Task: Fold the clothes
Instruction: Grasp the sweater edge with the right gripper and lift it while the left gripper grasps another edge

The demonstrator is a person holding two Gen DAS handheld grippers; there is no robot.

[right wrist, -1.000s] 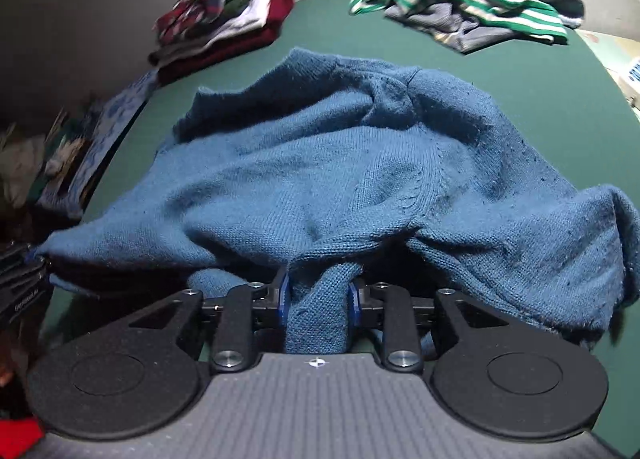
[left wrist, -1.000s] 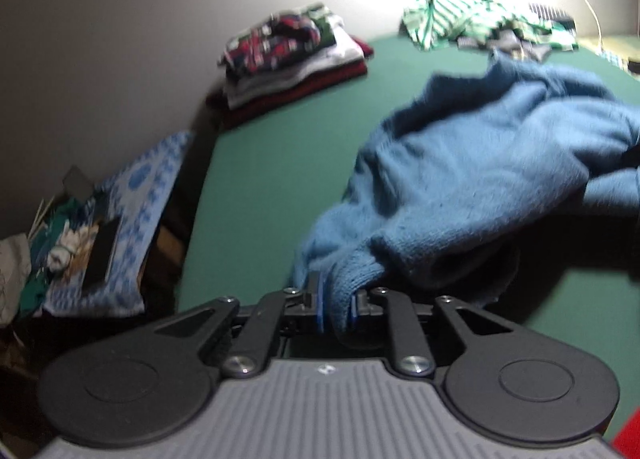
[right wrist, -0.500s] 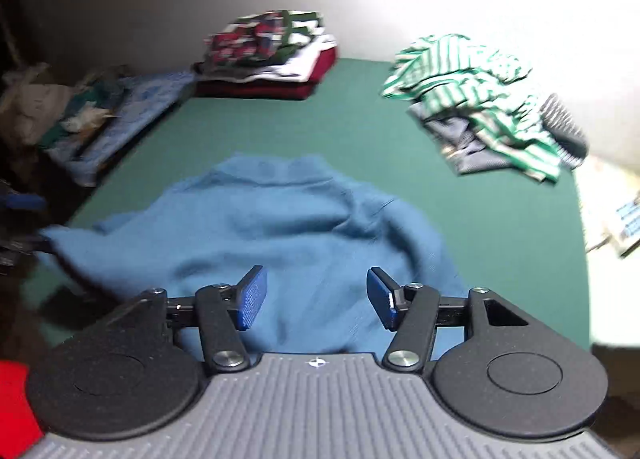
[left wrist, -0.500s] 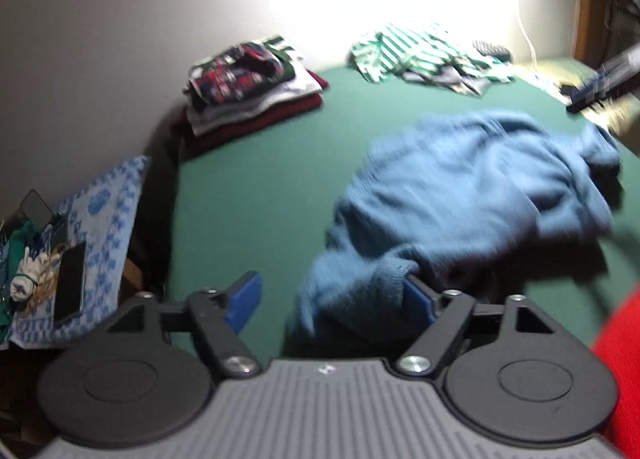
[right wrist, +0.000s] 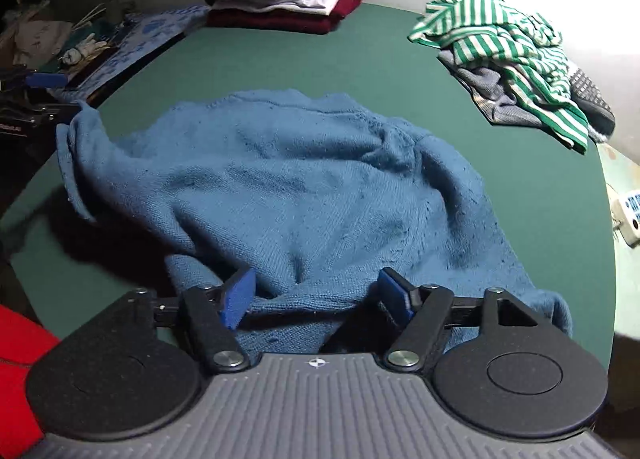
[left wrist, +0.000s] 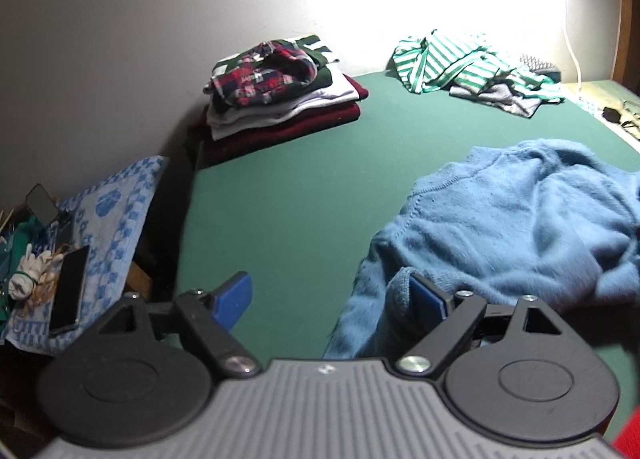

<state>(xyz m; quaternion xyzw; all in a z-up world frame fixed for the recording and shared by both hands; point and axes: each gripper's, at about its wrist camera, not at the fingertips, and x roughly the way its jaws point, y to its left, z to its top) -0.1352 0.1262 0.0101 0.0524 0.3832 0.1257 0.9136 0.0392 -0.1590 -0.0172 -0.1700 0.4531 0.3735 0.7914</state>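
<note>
1. your left gripper [left wrist: 332, 299] and right gripper [right wrist: 316, 293]: a second ago each pinched a fold of the blue sweater [right wrist: 288, 187]; now both sets of fingers stand spread, with knit lying loose between them.
2. the sweater has dropped onto the green table [left wrist: 280, 199], rumpled, one edge still lifted at your left.
3. folded stack [left wrist: 280, 87] and striped heap [right wrist: 504, 43] lie well apart from it.
4. judgement: a release after laying out; the sweater is not yet folded.
</note>
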